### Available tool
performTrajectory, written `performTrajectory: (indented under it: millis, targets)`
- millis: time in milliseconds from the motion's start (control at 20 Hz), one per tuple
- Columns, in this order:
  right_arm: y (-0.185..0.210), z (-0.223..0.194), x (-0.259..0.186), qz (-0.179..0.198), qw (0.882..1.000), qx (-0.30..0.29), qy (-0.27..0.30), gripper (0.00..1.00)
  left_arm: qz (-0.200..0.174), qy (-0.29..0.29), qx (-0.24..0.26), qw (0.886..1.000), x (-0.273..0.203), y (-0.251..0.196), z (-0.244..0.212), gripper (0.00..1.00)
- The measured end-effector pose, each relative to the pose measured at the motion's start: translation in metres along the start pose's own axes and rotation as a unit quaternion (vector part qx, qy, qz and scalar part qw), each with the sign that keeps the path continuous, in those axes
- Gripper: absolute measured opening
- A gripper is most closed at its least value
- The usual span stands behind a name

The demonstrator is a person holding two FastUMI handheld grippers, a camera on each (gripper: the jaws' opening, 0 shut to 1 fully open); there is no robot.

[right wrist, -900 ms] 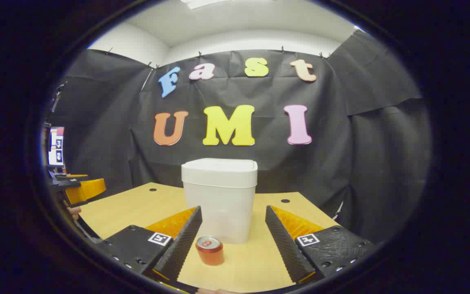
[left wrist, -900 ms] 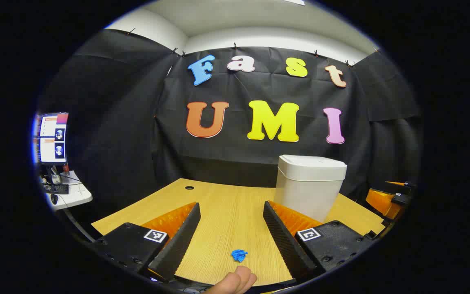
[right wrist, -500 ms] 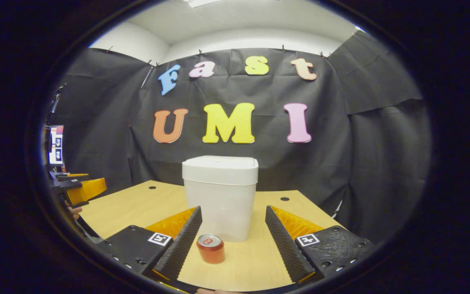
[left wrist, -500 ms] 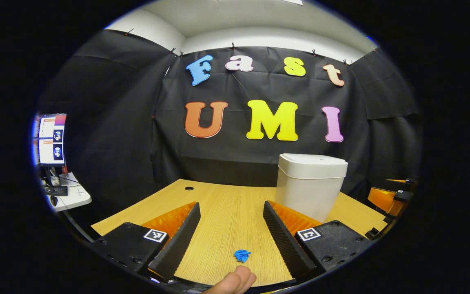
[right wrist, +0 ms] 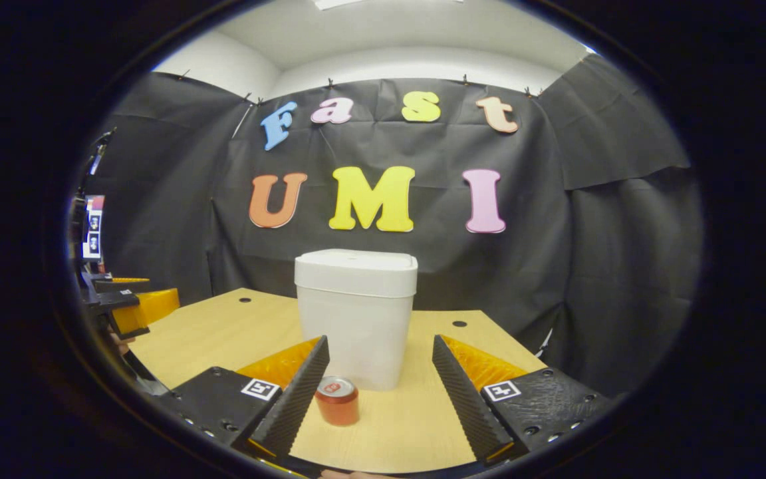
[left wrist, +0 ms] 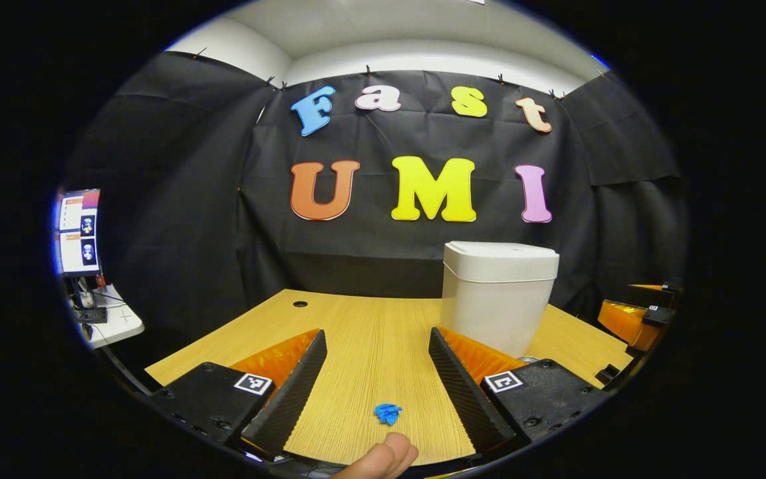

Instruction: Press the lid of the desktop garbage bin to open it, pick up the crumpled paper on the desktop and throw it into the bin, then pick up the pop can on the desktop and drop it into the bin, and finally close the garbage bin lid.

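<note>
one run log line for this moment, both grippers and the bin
stage: before lid press | bin: lid shut | left gripper: open, crumpled paper ahead on desk | right gripper: open, pop can upright before bin

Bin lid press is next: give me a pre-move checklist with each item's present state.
1. Garbage bin upright on the desk: ok.
2. Lid shut, ready to press: ok.
3. Right gripper open, holding nothing: ok.
4. Left gripper open, holding nothing: ok.
5. Pop can upright in front of the bin, between the right gripper's fingers, untouched: ok.
6. Crumpled paper lying on the desk between the left gripper's fingers: ok.
</note>
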State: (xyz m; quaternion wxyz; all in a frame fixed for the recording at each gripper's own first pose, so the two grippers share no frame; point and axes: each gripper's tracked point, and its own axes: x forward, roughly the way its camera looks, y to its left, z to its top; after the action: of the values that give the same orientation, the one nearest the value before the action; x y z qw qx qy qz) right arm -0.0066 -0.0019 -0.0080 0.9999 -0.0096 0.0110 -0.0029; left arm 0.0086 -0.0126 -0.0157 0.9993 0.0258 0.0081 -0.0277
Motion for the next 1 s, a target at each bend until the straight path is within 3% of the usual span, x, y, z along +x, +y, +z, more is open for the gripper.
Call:
performTrajectory:
  millis: [400, 500, 550, 600, 700, 800, 850, 950, 1000]
  targets:
    - [0.004, 0.034, 0.036, -0.002, 1.0, 0.0, -0.01, 0.92, 0.006, 0.015, -0.005, 1.0, 0.01, 0.007, -0.009, 1.0]
    - [0.008, 0.047, 0.05, 0.004, 1.0, 0.006, -0.011, 0.81, 0.011, 0.017, -0.008, 1.0, 0.012, 0.011, -0.011, 1.0]
    - [0.009, 0.057, 0.058, 0.005, 1.0, 0.008, -0.013, 0.7, 0.013, 0.018, -0.01, 1.0, 0.014, 0.013, -0.012, 0.99]
    - [0.008, 0.064, 0.065, 0.004, 1.0, 0.008, -0.015, 0.71, 0.014, 0.02, -0.012, 1.0, 0.015, 0.013, -0.013, 0.99]
    - [0.015, 0.082, 0.079, 0.013, 1.0, 0.007, -0.024, 0.59, 0.013, 0.024, -0.014, 1.0, 0.018, 0.012, -0.016, 0.99]
    - [0.018, 0.098, 0.092, 0.019, 0.999, 0.002, -0.036, 0.53, 0.011, 0.027, -0.01, 1.0, 0.021, 0.011, -0.019, 1.0]
    - [0.024, 0.106, 0.096, 0.027, 0.999, -0.001, -0.035, 0.38, 0.014, 0.031, -0.007, 0.999, 0.023, 0.012, -0.021, 1.0]
    - [0.034, 0.108, 0.114, 0.037, 0.999, -0.001, -0.029, 0.36, 0.021, 0.032, -0.007, 0.999, 0.024, 0.017, -0.023, 1.0]
    - [0.033, 0.115, 0.113, 0.036, 0.999, 0.008, -0.023, 0.26, 0.022, 0.033, -0.009, 0.999, 0.026, 0.017, -0.024, 1.0]
